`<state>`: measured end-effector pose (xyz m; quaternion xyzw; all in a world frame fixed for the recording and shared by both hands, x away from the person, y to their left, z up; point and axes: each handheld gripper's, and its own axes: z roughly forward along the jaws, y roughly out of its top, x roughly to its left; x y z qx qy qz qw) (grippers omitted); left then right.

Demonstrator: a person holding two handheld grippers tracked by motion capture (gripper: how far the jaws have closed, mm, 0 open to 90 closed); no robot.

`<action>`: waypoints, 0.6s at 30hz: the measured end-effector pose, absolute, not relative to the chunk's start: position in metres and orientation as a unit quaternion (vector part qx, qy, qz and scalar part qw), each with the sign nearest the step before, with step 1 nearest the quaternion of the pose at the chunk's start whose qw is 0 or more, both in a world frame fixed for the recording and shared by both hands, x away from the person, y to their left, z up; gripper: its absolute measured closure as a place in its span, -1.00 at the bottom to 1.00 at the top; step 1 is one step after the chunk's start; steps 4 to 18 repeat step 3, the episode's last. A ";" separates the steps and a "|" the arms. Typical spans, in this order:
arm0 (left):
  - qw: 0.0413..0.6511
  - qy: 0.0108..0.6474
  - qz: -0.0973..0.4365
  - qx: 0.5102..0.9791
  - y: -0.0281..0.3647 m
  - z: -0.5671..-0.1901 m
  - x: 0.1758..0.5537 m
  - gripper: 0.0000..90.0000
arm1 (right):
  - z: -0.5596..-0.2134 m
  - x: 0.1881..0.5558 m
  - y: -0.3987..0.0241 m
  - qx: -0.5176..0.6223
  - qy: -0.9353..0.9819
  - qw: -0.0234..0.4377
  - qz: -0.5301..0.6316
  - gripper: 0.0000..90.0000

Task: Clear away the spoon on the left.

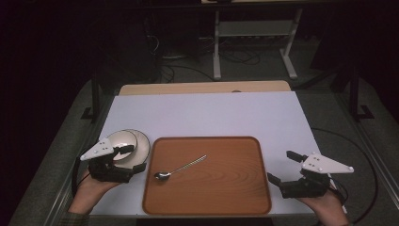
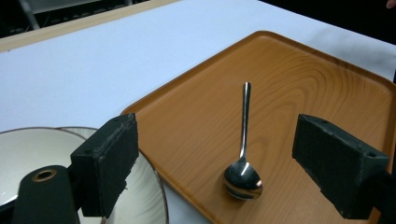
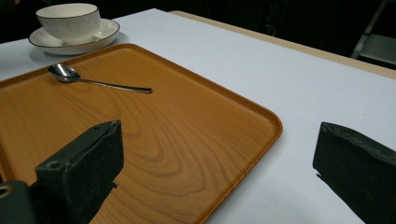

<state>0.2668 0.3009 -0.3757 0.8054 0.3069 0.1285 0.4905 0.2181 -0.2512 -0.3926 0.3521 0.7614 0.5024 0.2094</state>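
High view: a spoon (image 1: 179,168) lies flat on a wooden tray (image 1: 235,188) in the tray's left half. Its long axis runs diagonally, bowl toward the near left corner, handle tip pointing away and to the right. The tray sits on a white table (image 1: 211,113). Just off the tray's left edge stands a cup (image 1: 123,141) on a saucer (image 1: 141,147). The left gripper (image 1: 128,160) hovers over the near side of the saucer, held by a hand (image 1: 89,188) entering from the bottom edge, jaws aimed right toward the tray. The right gripper (image 1: 282,165) is held off the tray's right edge, over the table, jaws aimed left and slightly away.

Left gripper view: the left gripper (image 2: 224,163) has its jaws set wide apart, holding nothing. The spoon (image 2: 243,154) lies between them farther on (no contact seen), bowl nearest the camera, handle pointing straight away. The left jaw hangs over the saucer (image 2: 149,200) rim; the right jaw is above the tray (image 2: 303,79).

Right gripper view: the right gripper (image 3: 219,172) likewise stands wide open and empty. One jaw is above the tray (image 3: 187,135), the other above bare table (image 3: 280,84). The spoon (image 3: 88,79) lies well apart at the tray's far side, bowl toward the cup (image 3: 69,19) and saucer (image 3: 105,32).
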 end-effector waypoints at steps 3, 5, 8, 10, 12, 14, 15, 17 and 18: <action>0.486 0.298 0.122 0.813 0.292 -0.377 0.266 -0.68 | -0.393 0.218 -0.251 0.353 0.762 0.210 0.501 -0.97; 0.486 0.298 0.122 0.813 0.292 -0.377 0.266 -0.68 | -0.393 0.218 -0.251 0.353 0.762 0.210 0.501 -0.97; 0.486 0.298 0.122 0.813 0.292 -0.377 0.266 -0.68 | -0.393 0.218 -0.251 0.353 0.762 0.210 0.501 -0.97; 0.486 0.298 0.122 0.813 0.292 -0.377 0.266 -0.68 | -0.393 0.218 -0.251 0.353 0.762 0.210 0.501 -0.97; 0.486 0.298 0.122 0.813 0.292 -0.377 0.266 -0.68 | -0.393 0.218 -0.251 0.353 0.762 0.210 0.501 -0.97; 0.486 0.298 0.122 0.813 0.292 -0.377 0.266 -0.68 | -0.393 0.218 -0.251 0.353 0.762 0.210 0.501 -0.97; 0.486 0.298 0.122 0.813 0.292 -0.377 0.266 -0.68 | -0.393 0.218 -0.251 0.353 0.762 0.210 0.501 -0.97; 0.486 0.298 0.122 0.813 0.292 -0.377 0.266 -0.68 | -0.393 0.218 -0.251 0.353 0.762 0.210 0.501 -0.97; 0.486 0.298 0.122 0.813 0.292 -0.377 0.266 -0.68 | -0.393 0.218 -0.251 0.353 0.762 0.210 0.501 -0.97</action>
